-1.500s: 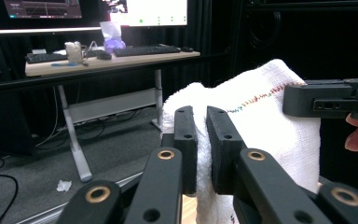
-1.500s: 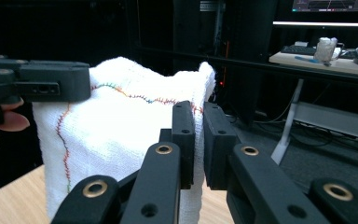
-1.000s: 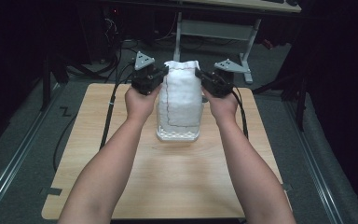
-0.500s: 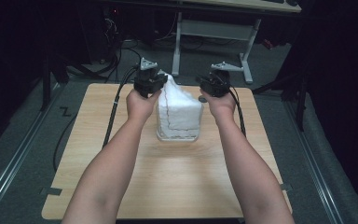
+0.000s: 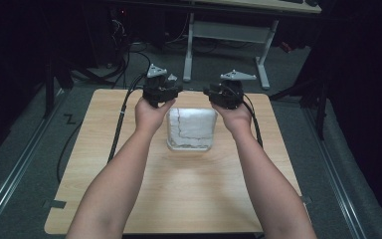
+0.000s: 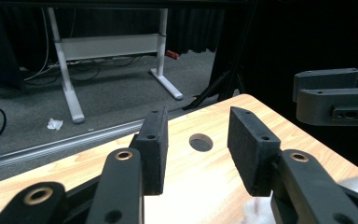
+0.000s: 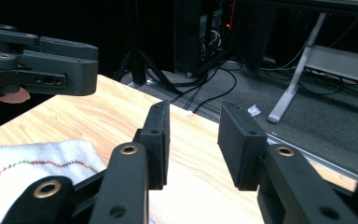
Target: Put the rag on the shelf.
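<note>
Towel lies folded (release step, judged); left gripper at 10 o'clock, right gripper at 2 o'clock, both gaping empty; withdraw next.

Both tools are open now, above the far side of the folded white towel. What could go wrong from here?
1. The left tool and right tool hover close together beyond the folded towel; they might collide if brought closer.
2. The towel lies loose on the wooden table, so a one-sided grasp might unfold it.
3. The trailing cable crosses the table and might snag.
</note>
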The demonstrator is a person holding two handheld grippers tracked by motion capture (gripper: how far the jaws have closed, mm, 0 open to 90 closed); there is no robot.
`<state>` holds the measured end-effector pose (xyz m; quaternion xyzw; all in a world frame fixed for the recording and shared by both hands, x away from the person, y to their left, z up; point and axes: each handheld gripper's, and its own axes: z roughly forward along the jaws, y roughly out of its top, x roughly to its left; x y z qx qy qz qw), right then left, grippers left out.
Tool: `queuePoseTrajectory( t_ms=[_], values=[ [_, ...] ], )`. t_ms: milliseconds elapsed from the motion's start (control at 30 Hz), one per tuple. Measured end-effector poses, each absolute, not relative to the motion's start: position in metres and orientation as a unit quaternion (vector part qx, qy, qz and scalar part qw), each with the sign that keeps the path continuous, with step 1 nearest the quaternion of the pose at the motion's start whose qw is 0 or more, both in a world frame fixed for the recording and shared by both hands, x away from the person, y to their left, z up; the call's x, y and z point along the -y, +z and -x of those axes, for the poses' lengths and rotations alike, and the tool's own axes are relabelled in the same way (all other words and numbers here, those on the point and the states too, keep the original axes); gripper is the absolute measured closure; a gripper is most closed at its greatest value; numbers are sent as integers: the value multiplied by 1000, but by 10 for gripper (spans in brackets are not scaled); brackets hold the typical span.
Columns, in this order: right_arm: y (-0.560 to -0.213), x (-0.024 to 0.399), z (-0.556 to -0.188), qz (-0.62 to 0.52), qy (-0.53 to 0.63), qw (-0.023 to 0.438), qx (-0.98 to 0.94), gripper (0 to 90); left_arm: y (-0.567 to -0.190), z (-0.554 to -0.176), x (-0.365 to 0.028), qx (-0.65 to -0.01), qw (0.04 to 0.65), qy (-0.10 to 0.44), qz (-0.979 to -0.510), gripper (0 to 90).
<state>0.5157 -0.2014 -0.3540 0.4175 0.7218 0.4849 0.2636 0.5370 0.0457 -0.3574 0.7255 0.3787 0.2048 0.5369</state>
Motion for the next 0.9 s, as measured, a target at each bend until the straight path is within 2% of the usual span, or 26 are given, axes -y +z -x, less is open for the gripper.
queuePoseTrajectory(
  t_ms=[500, 733, 900],
  values=[
    [-357, 211, -485, -418, 484, 290, -713, 570, -354, -511, -59, -355, 554, 219, -721, 489],
    [-359, 216, -462, -408, 489, 296, -712, 560, -355, -484, -78, -348, 547, 237, -723, 446],
    [-363, 222, -442, -404, 489, 298, -713, 537, -363, -463, -92, -333, 551, 231, -730, 440]
  ],
)
